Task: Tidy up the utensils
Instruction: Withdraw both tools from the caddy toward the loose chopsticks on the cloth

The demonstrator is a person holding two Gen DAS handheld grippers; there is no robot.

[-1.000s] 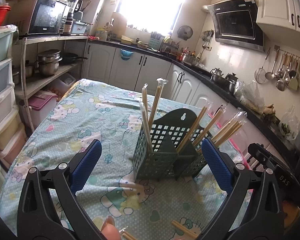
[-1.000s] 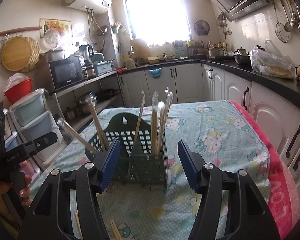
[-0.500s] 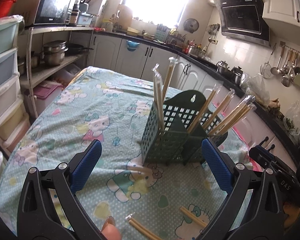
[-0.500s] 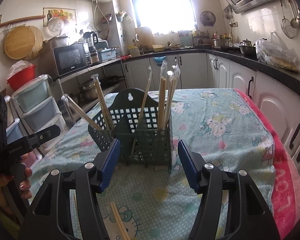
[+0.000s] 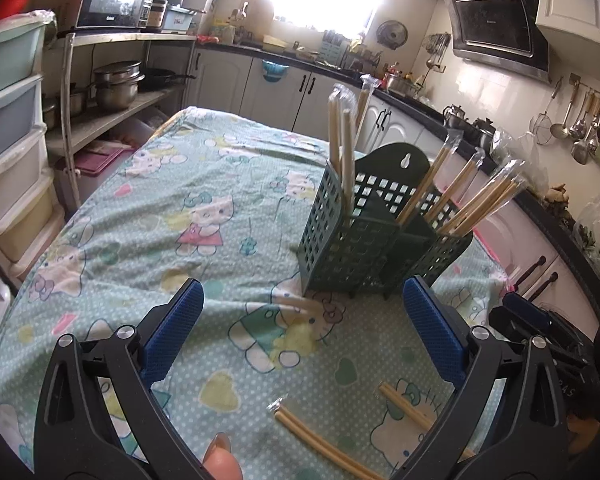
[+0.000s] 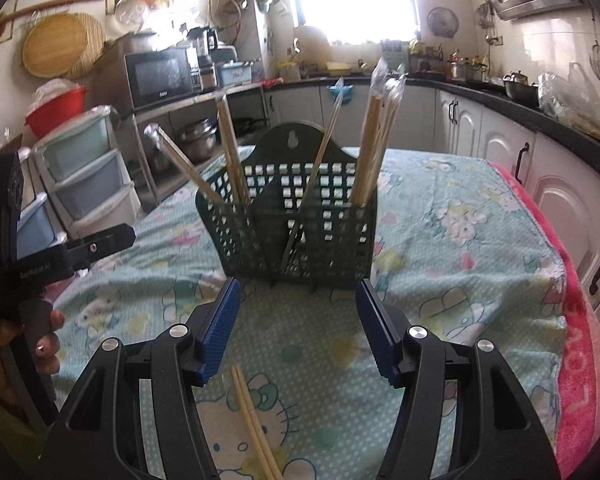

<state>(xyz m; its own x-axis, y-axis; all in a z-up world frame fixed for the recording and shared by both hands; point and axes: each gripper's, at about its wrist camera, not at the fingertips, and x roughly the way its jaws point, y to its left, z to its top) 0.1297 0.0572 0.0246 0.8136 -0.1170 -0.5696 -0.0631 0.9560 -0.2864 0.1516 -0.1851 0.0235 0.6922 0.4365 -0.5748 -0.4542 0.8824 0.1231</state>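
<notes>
A dark green lattice utensil holder (image 5: 364,240) stands upright on the patterned tablecloth, also in the right wrist view (image 6: 296,228). Several wrapped chopstick pairs (image 5: 342,152) stand in its compartments (image 6: 376,128). Two wrapped pairs lie flat on the cloth in front of it: one (image 5: 320,440) between my left fingers, another (image 5: 408,408) to its right. One pair (image 6: 254,420) lies below my right gripper. My left gripper (image 5: 304,332) is open and empty, above the cloth before the holder. My right gripper (image 6: 298,328) is open and empty, just before the holder.
The table's tablecloth (image 5: 172,216) has a pink towel (image 6: 572,320) along its right edge. Stacked plastic drawers (image 5: 8,140) and a shelf with pots (image 5: 116,88) stand to the left. White cabinets and a counter (image 6: 540,132) run along the right.
Both grippers have drawn back and tilted down from the holder. The loose chopstick pairs on the cloth have come into view. Both grippers stay open.
</notes>
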